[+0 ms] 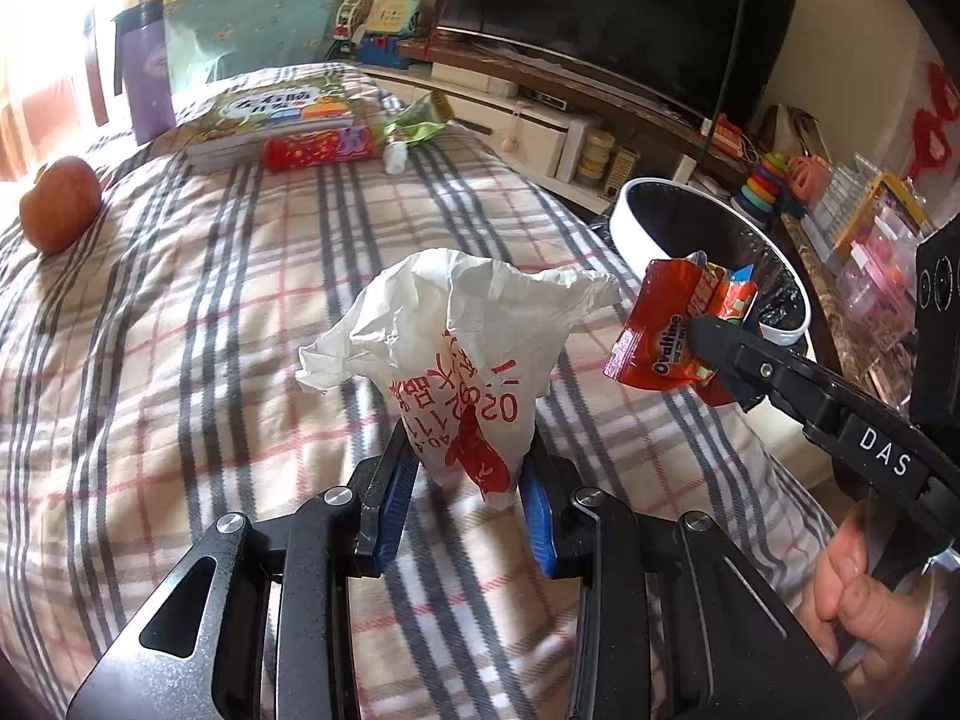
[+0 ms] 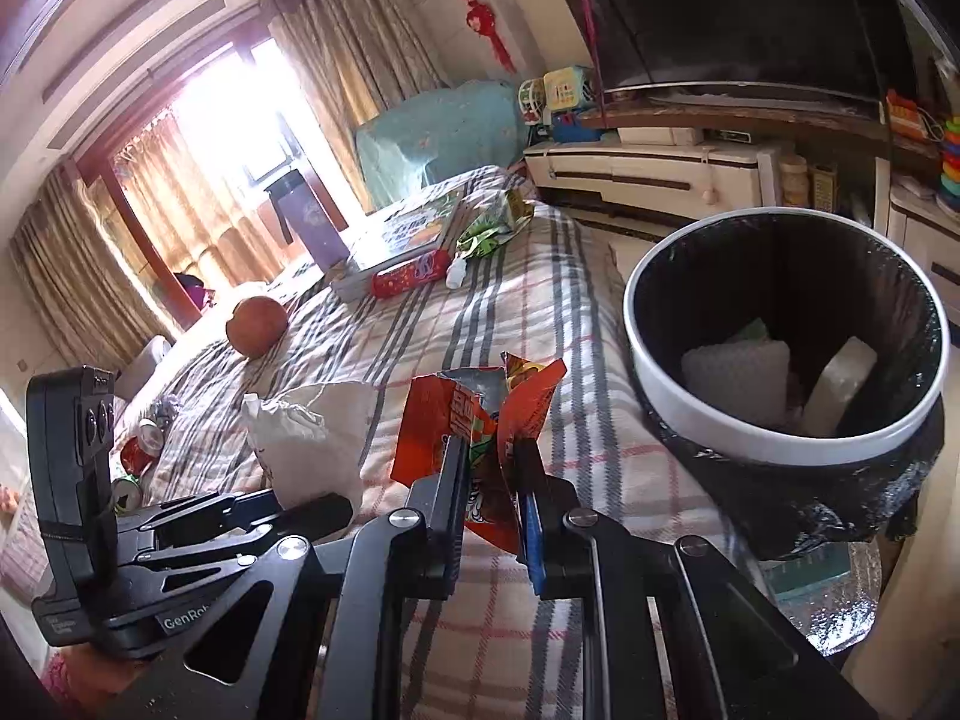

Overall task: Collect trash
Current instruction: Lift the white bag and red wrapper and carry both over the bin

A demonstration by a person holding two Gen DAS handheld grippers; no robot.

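The right gripper (image 2: 489, 474) pinches an orange snack wrapper (image 2: 474, 414) tight between its two fingers. The left gripper (image 1: 468, 468) holds a crumpled white bag (image 1: 456, 348) with red print, and the bag sticks up out of its jaws. Both pieces of trash hang above the checked blanket (image 1: 210, 330), close to its right edge. The trash bin (image 2: 786, 336) stands just past that edge, with its black liner open at the top and some white bits already inside. The bin is ahead and to the right of both grippers. The right gripper is nearer to it, I think, so the wrapper likely goes in first. The wrapper needs to pass over the white rim (image 2: 654, 384).
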